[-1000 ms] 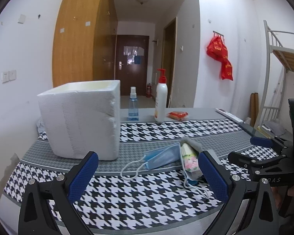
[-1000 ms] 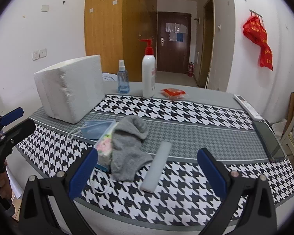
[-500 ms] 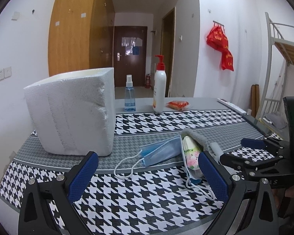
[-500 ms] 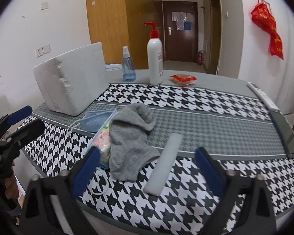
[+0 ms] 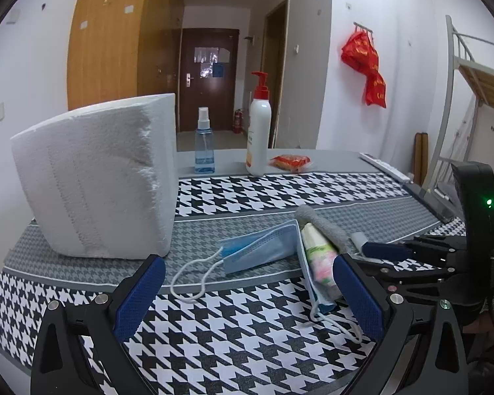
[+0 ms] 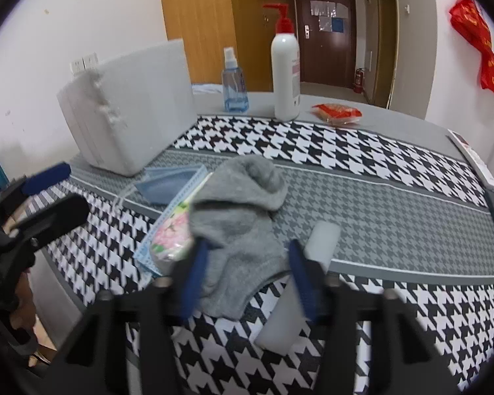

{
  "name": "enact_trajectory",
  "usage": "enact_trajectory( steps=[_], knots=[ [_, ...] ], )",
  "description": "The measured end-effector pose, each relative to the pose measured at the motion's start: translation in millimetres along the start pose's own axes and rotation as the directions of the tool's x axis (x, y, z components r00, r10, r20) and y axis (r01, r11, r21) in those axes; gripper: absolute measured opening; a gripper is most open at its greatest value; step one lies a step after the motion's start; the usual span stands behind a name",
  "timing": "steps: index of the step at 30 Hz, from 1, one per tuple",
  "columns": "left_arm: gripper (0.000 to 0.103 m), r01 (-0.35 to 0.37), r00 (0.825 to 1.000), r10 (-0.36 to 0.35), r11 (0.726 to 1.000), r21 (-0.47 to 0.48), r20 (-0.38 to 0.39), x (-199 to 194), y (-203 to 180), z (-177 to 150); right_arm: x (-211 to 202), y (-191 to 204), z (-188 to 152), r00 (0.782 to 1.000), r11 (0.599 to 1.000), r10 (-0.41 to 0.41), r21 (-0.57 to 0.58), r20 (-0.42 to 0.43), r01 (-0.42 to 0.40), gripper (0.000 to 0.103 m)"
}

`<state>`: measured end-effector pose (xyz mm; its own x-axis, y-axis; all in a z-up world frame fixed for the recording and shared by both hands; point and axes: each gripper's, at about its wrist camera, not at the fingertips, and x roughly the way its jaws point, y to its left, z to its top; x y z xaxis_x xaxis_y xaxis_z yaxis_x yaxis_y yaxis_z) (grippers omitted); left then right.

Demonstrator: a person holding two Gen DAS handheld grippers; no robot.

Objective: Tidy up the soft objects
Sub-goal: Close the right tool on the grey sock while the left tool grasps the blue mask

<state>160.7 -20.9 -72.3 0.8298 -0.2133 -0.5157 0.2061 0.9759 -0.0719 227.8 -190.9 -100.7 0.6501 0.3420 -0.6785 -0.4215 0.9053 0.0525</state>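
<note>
Jaws of our right gripper [image 6: 247, 276], just closing and half-narrowed, straddle the grey sock [image 6: 240, 230] on the bench [image 6: 395, 227] without yet pinching, so we should lower squarely; left gripper [image 5: 247, 296] hangs wide, empty.

Grey sock [image 6: 240, 227], blue mask [image 5: 263, 247], black-white houndstooth cloth [image 6: 362, 141].

A crumpled gray sock [image 6: 243, 227] lay on the table, partly covering a floral tissue pack [image 6: 173, 235] beside a blue mask [image 5: 263, 247].
</note>
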Motion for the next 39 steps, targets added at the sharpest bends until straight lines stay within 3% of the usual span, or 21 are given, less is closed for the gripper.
enact_trajectory(
  steps=[10,13,22,26,31,36,39],
  knots=[
    [0.102,0.044,0.996,-0.044,0.999,0.0,-0.082,27,-9,3,9,-8,3,0.999,0.999,0.031,0.015,-0.033,-0.03,0.038],
    [0.097,0.044,0.993,-0.045,0.999,-0.006,-0.108,35,-9,1,11,-8,2,0.999,1.0,0.022,0.009,-0.049,-0.022,0.038],
    [0.074,0.087,0.978,-0.088,0.996,-0.015,-0.191,54,-15,-1,9,-13,0,0.998,0.999,0.026,0.02,-0.052,-0.025,0.038],
    [0.058,0.079,0.969,-0.083,0.996,-0.028,-0.232,62,-16,-1,8,-12,0,0.998,0.999,0.027,0.02,-0.052,-0.026,0.038],
    [0.048,0.096,0.963,-0.096,0.995,-0.01,-0.252,67,-21,-1,7,-12,-2,0.998,0.999,0.026,0.022,-0.051,-0.025,0.038],
    [0.015,0.089,0.958,-0.09,0.996,-0.017,-0.271,71,-22,-1,7,-10,-1,0.998,1.0,0.016,0.018,-0.053,-0.015,0.038],
    [0.009,0.111,0.955,-0.113,0.994,-0.024,-0.275,71,-22,-2,7,-8,1,0.998,1.0,0.003,0.005,-0.059,-0.003,0.038]
  ],
)
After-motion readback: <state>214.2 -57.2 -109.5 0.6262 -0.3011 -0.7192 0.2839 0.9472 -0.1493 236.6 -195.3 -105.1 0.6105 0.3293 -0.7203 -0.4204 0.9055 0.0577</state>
